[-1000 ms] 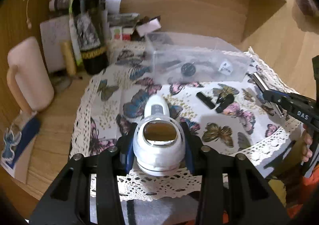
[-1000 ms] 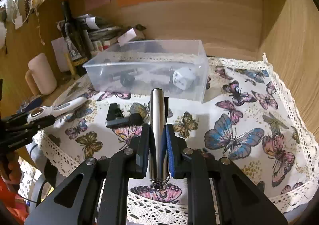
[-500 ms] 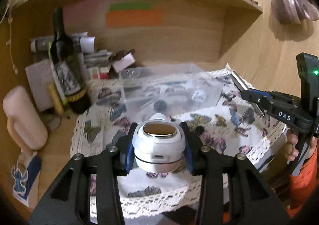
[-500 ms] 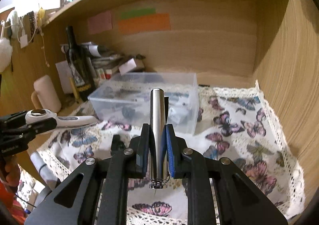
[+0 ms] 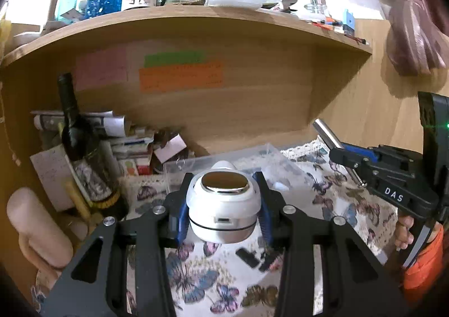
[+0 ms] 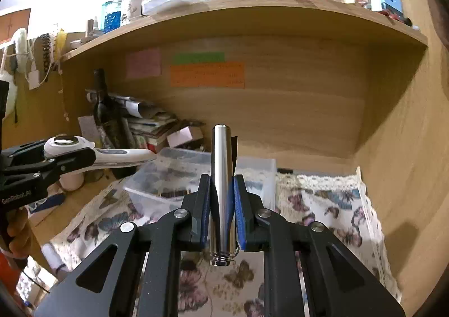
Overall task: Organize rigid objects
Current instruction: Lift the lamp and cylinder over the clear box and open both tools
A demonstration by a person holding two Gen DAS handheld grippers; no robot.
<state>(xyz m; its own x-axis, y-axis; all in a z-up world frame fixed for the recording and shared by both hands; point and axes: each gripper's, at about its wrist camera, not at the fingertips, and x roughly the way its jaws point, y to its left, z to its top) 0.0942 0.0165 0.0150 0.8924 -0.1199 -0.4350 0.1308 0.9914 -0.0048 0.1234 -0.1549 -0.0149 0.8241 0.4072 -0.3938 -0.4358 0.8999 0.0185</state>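
Observation:
My left gripper (image 5: 223, 204) is shut on a white handheld device (image 5: 223, 204) with a shiny round metal face, held in the air in front of the clear plastic box (image 5: 196, 167). It also shows from the side in the right wrist view (image 6: 92, 153). My right gripper (image 6: 221, 204) is shut on a silver metal cylinder (image 6: 221, 176), held above the butterfly cloth (image 6: 322, 204) near the box (image 6: 168, 176). The right gripper and cylinder show in the left wrist view (image 5: 328, 134). Several small dark items lie inside the box.
A dark wine bottle (image 5: 81, 148), stacked papers and a small box stand at the back left. A pink mug (image 5: 36, 227) stands at the left. Small black pieces (image 5: 248, 256) lie on the cloth. A cluttered shelf (image 5: 196, 16) runs overhead; a wooden wall stands on the right.
Both grippers have risen and tilted upward with their objects, so the shelf top has come into view. The table and box have dropped lower in both views.

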